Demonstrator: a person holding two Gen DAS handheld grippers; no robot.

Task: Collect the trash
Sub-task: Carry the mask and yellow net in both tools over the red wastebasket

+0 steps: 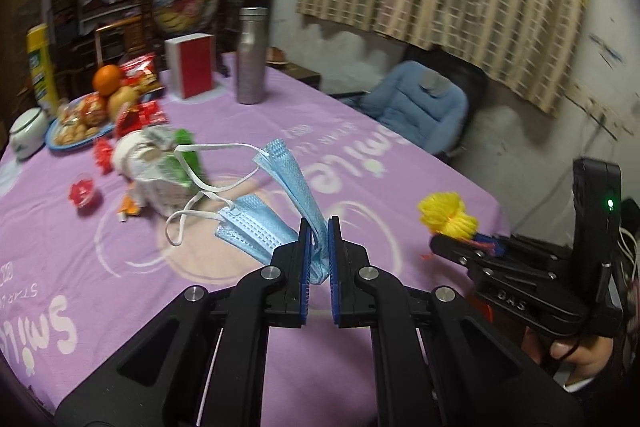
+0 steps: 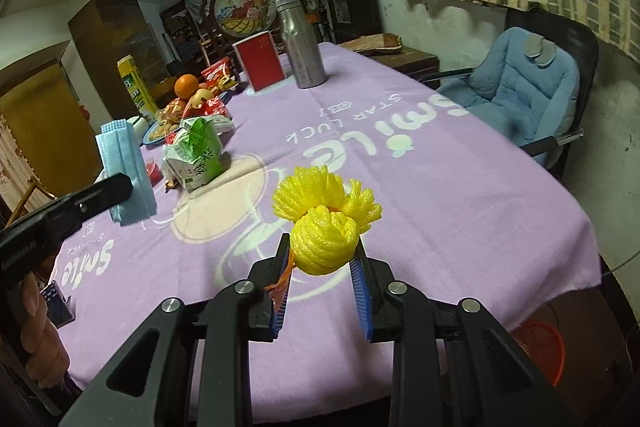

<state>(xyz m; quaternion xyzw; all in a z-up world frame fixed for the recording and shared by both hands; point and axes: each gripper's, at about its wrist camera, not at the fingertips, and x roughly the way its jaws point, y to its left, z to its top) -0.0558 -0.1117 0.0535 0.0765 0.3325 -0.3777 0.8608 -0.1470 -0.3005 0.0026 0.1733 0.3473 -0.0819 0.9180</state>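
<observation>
A: Left gripper (image 1: 319, 227) is pinching the blue face mask (image 1: 280, 195), jaws nearly closed on the folded fabric. The mask is hanging above the worktop (image 1: 360, 163), ear loops trailing toward 10 o'clock. Right gripper (image 2: 320, 247) is gripping the yellow foam net (image 2: 322, 219), jaws part open around the ball, with an orange scrap (image 2: 280, 283) caught at the left pad.

B: Both loaded, then. Looks like the carry-to-bin step?

A: That's my read. A red basket (image 2: 538, 351) is sitting on the floor past the worktop edge, 4 o'clock in the right wrist view. Probably the bin, can't confirm.

B: Handling notes?

A: Keep both grips constant. The net is springy and only lightly held, so I'd expect it to pop out if the jaws ease. Mask loops are dangling near the crumpled green carton (image 1: 168, 167), so lift clear before swinging.

B: Clearance?

A: The near half of the worktop is looking open. Clutter is at 10–11 o'clock: carton, red wrappers (image 1: 82, 191), fruit plate (image 1: 76, 141). Metal bottle (image 1: 251, 57) and red box (image 1: 192, 65) are standing at 12, well apart. Blue padded chair (image 2: 520, 83) is at 2 o'clock beside the right edge. The grippers are sitting near each other, so move the right one first.
</observation>
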